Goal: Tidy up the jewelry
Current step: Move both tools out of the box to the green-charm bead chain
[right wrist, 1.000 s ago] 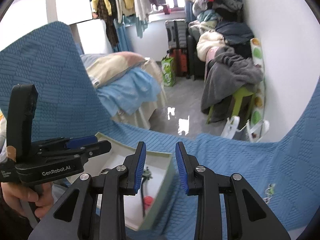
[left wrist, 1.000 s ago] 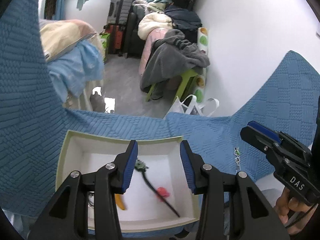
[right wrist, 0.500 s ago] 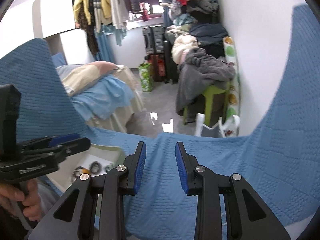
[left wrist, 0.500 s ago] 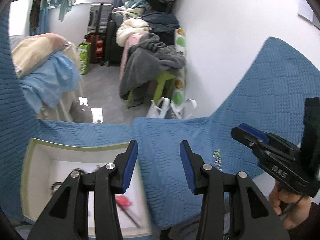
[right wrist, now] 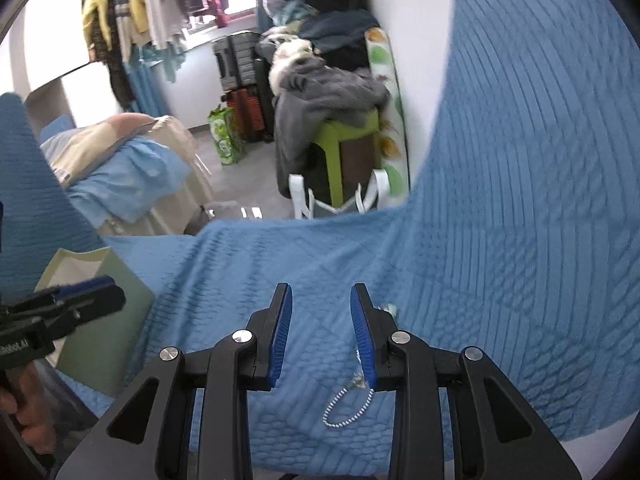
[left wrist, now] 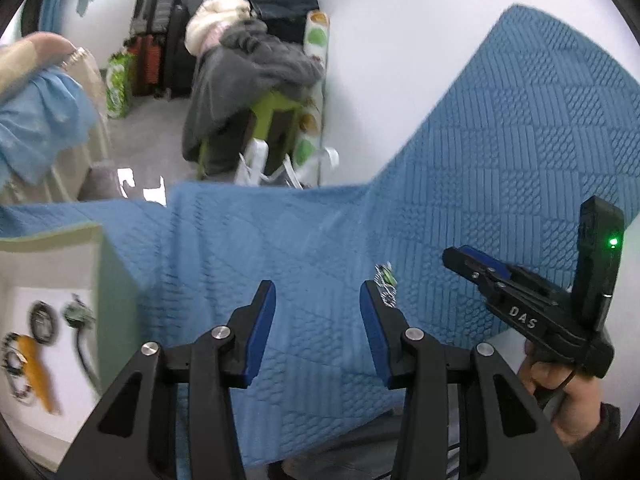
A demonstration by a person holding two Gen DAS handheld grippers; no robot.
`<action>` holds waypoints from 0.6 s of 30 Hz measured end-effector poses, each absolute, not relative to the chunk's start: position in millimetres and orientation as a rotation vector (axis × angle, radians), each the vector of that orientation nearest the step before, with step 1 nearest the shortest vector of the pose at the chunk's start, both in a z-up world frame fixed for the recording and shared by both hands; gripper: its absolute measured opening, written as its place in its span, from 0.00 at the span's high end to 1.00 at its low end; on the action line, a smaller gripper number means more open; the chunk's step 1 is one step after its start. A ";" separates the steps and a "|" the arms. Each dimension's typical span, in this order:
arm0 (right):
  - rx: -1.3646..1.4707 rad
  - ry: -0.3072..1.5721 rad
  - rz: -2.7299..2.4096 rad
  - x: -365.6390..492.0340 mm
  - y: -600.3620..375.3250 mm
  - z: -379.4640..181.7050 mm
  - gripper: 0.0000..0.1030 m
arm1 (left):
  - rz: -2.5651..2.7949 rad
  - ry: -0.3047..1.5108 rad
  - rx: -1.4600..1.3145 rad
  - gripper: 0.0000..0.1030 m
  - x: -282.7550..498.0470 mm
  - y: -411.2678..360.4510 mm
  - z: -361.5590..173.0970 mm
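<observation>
The left gripper (left wrist: pixel 318 300) hangs over a blue quilted cloth (left wrist: pixel 500 152) with its black arms and blue-padded fingers (left wrist: pixel 260 330) set well apart and nothing between them; just beside its right finger lies a small silver bead chain with a green charm (left wrist: pixel 385 286), flat on the cloth; at the left edge of this view stands a shallow pale-green box with a white floor (left wrist: pixel 114 280), and in it, blurred, lie a dark ring (left wrist: pixel 40 322), a yellow-orange piece (left wrist: pixel 38 372), a beaded loop (left wrist: pixel 14 372) and a dark strand with a green ornament (left wrist: pixel 78 316); the right gripper (left wrist: pixel 466 258) shows at the right of the same view, held by a hand (left wrist: pixel 560 392); from its own camera the right gripper (right wrist: pixel 320 324) has its jaws narrowly parted, empty, above the cloth (right wrist: pixel 540 200); the bead chain (right wrist: pixel 348 404) lies below and just beside its right finger (right wrist: pixel 362 344), partly hidden by it; whether they touch cannot be told; the green box (right wrist: pixel 120 320) sits to the left, near the left gripper (right wrist: pixel 86 292).
</observation>
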State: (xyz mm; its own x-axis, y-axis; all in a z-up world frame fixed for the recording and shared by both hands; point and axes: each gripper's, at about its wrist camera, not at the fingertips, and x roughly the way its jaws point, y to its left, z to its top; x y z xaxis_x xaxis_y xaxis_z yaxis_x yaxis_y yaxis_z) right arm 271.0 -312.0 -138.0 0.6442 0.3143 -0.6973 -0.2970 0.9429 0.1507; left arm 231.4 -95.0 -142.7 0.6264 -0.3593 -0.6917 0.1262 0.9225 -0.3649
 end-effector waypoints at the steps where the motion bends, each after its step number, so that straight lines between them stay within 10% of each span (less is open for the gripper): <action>1: 0.033 0.808 0.346 272.3 -316.4 -143.5 0.73 | -0.296 0.856 -0.303 0.57 233.4 -101.3 -148.4; 18: 0.090 1.012 0.360 334.7 -346.0 -227.0 0.81 | -0.439 1.001 -0.286 0.65 255.1 -192.1 -226.9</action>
